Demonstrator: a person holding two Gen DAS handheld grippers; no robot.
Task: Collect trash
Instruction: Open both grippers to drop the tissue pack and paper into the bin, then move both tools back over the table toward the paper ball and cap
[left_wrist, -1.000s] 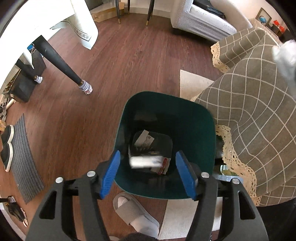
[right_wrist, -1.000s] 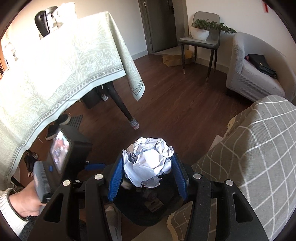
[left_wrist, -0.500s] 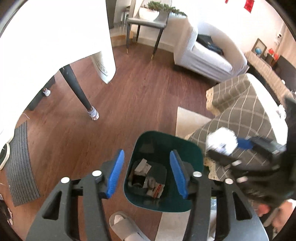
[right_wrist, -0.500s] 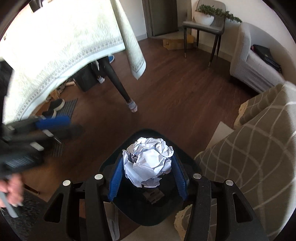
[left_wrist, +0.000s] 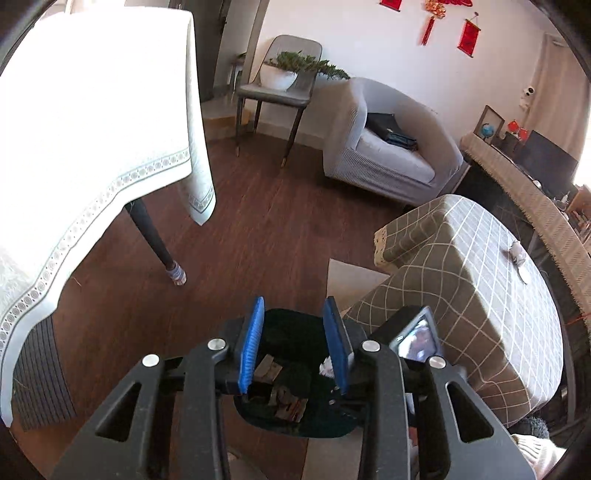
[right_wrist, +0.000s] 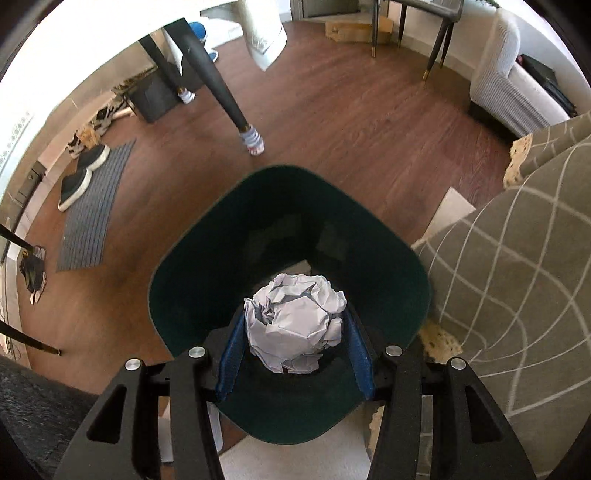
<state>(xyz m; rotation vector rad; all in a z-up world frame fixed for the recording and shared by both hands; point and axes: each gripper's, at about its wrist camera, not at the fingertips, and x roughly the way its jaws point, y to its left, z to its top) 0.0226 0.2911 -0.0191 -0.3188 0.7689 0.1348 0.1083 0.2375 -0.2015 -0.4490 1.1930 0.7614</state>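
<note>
My right tongs (right_wrist: 295, 341) pinch the paper ball (right_wrist: 295, 325) over the bin (right_wrist: 192, 273); left tongs (left_wrist: 293, 345) pressed together, empty; scraps (left_wrist: 517, 254) remain.

Wood floor (left_wrist: 280, 221), grey armchair (left_wrist: 388, 158), possibly sunlit

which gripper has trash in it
The right gripper: it is clamped on a crumpled paper ball over the bin. The left gripper holds nothing.
</note>
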